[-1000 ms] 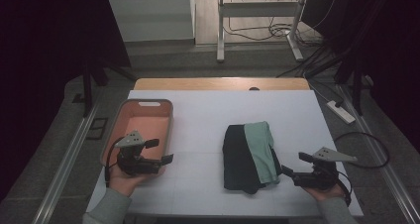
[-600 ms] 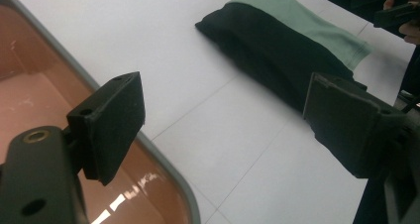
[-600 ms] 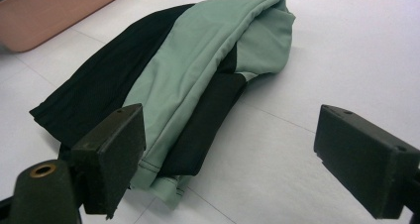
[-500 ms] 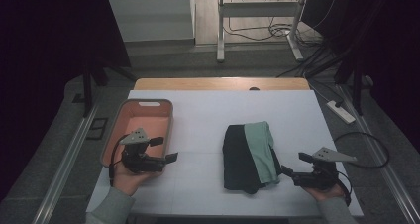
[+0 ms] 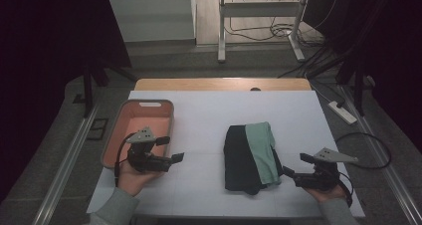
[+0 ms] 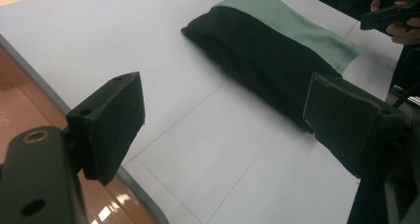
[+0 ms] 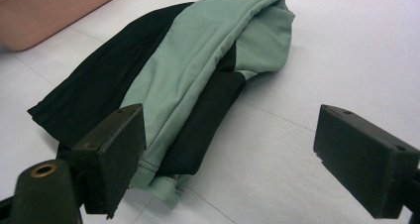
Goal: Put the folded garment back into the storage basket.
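Both tools wide open and empty, the right tool sits just at four o'clock of the folded black-and-green garment mid-table, the left tool by the pink basket at nine o'clock: approach step, next closing in on the cloth's near edge

Bare white bench lies open through the frame's middle, between the salmon plastic basket at left and the folded black-and-green cloth bundle right of centre; the upper bench stays unobstructed.
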The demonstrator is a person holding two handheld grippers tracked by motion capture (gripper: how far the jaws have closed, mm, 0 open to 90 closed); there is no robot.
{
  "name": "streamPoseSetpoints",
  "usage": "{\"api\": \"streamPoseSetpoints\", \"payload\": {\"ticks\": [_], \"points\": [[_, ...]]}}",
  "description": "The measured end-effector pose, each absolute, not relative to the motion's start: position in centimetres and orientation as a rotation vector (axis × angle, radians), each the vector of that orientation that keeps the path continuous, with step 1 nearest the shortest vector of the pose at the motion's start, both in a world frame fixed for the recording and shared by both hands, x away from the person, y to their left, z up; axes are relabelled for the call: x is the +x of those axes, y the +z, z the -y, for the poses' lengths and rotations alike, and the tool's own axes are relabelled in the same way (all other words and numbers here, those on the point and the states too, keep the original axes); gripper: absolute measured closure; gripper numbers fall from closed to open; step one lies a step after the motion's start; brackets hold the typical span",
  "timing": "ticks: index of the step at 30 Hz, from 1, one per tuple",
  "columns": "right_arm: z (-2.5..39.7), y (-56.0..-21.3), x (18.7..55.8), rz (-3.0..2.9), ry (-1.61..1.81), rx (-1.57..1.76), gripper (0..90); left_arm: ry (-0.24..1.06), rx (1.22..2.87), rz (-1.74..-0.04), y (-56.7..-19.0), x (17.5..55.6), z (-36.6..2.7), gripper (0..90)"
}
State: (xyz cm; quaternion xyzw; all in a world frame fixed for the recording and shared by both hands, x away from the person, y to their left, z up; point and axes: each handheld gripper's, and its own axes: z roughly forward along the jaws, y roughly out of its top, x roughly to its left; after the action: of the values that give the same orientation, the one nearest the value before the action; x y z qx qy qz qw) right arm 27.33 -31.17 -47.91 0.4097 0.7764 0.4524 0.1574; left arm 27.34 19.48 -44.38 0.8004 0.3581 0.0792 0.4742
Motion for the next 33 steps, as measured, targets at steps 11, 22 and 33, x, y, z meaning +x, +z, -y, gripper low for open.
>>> {"api": "streamPoseSetpoints", "payload": {"ticks": [11, 22, 33], "points": [[31.2, -47.9, 27.4, -2.220, 1.293, 1.175, 13.4, 0.167, 1.969, -0.849, -44.0, 27.7, -18.3, 15.5], [31.2, -48.0, 27.4, -2.217, 1.291, 1.177, 13.5, 0.152, 1.981, -0.822, -43.6, 28.1, -16.8, 15.0], [31.2, -48.0, 27.4, -2.215, 1.290, 1.179, 13.5, 0.134, 2.006, -0.801, -43.4, 28.7, -15.3, 14.8]]}}
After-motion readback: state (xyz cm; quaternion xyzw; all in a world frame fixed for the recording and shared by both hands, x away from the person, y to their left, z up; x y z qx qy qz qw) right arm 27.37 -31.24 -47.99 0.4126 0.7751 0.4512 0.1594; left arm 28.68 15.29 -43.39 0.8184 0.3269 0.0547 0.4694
